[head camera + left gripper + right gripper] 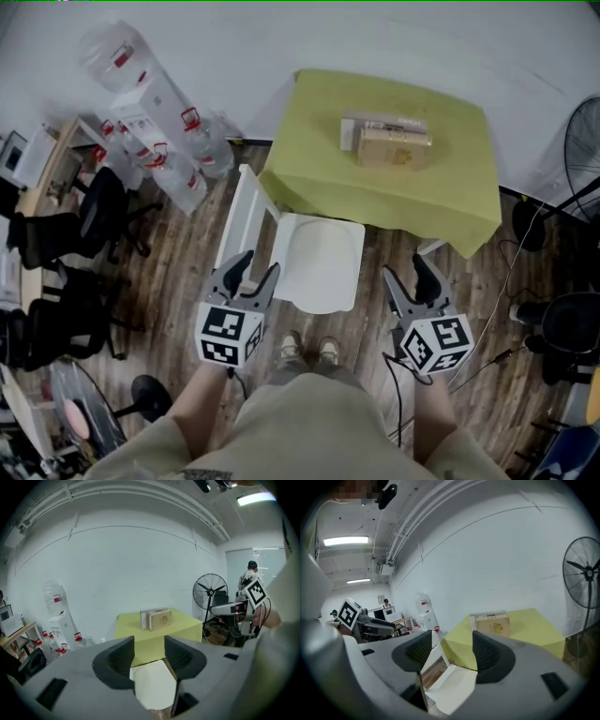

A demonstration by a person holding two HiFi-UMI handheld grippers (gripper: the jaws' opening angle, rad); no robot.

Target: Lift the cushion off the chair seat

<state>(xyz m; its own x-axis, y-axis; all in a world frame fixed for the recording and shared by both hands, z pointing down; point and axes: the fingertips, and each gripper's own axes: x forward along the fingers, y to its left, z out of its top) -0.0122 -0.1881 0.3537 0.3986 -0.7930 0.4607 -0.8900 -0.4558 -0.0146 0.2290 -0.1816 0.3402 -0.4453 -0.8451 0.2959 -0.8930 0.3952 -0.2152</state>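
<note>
Looking down in the head view at the white cushion lying on the chair seat, with the left gripper and right gripper hanging at either side of it. Showing, in the left gripper view, jaws standing wide and empty, framing the cushion beyond. Showing the same wide, empty gape in the right gripper view.

**A:** What colour is the chair?

**B:** White all over. Beyond it the tablecloth is yellow-green, and the cardboard boxes on it are tan.

**A:** And the floor?

**B:** Dark brown planks with wood grain.

**A:** The grippers?

**B:** The left gripper and right gripper are grey with darker ribbed pads. Each has a cube of black-and-white square markers. At far left, the water bottles are clear with red handles, and the office chairs are black.
</note>
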